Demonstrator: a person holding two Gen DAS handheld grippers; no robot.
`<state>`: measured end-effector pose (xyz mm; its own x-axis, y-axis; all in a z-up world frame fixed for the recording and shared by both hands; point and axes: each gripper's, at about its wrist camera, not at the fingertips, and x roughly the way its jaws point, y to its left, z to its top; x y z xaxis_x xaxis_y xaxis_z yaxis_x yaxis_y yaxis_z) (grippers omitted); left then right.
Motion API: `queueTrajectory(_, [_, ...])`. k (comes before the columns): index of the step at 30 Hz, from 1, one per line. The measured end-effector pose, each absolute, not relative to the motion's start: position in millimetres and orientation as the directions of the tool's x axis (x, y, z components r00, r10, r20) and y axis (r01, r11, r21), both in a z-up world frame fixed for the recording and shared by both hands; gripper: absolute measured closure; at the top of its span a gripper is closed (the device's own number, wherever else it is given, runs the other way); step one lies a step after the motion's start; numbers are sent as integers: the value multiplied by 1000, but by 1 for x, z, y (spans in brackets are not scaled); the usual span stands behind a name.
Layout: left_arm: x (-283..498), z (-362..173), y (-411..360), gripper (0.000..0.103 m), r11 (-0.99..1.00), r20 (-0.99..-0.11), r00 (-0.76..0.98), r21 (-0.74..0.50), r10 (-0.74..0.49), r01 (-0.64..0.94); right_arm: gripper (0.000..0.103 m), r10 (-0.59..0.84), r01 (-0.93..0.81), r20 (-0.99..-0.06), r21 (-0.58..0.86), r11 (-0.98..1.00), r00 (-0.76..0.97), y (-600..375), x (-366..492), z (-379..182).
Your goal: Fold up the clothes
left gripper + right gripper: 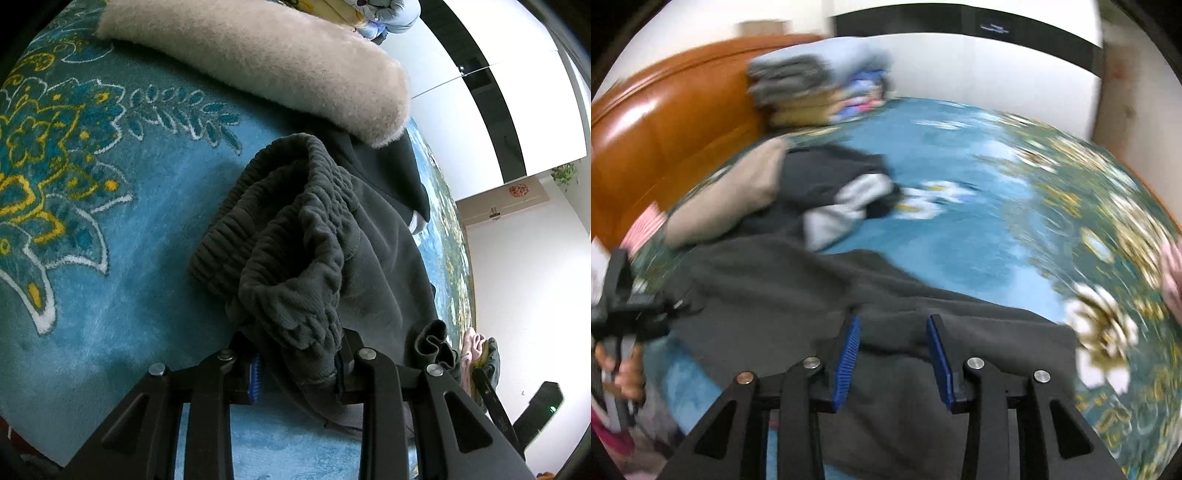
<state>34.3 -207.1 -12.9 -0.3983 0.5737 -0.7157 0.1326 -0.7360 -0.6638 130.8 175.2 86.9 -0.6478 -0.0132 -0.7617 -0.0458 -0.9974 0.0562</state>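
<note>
Dark grey sweatpants [295, 236] lie on a blue patterned blanket [110, 229]. My left gripper [299, 365] is shut on the bunched elastic waistband, which rises between its fingers. In the blurred right wrist view the same grey pants [775, 288] spread across the bed. My right gripper [894, 332] is open just above the cloth, its blue pads [846, 362] apart and holding nothing. The left gripper and the hand holding it show at the left edge [624, 306].
A beige fluffy garment [277, 70] lies behind the pants, with a black-and-grey garment [842, 188] beside it. Folded clothes [812, 88] are stacked by the orange headboard [665, 122]. A pink garment [474, 341] lies at the bed's edge. White walls stand beyond.
</note>
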Motion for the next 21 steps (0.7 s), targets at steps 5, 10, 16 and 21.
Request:
queueTrajectory(5, [41, -13, -213, 74, -735, -717, -397, -664, 573, 139, 62, -31, -142, -824, 134, -981, -566, 204, 131, 55])
queueTrajectory(10, [38, -11, -205, 74, -744, -725, -398, -654, 562, 139, 62, -74, -121, -871, 150, -981, -485, 190, 121, 21])
queueTrajectory(16, [43, 14, -189, 75, -801, -745, -442, -591, 499, 92, 62, -113, -143, -785, 250, -958, -609, 214, 149, 58])
queueTrajectory(21, [51, 77, -147, 75, -884, -735, -521, -458, 434, -90, 62, -39, -224, -726, 262, -939, -686, 250, 186, 80])
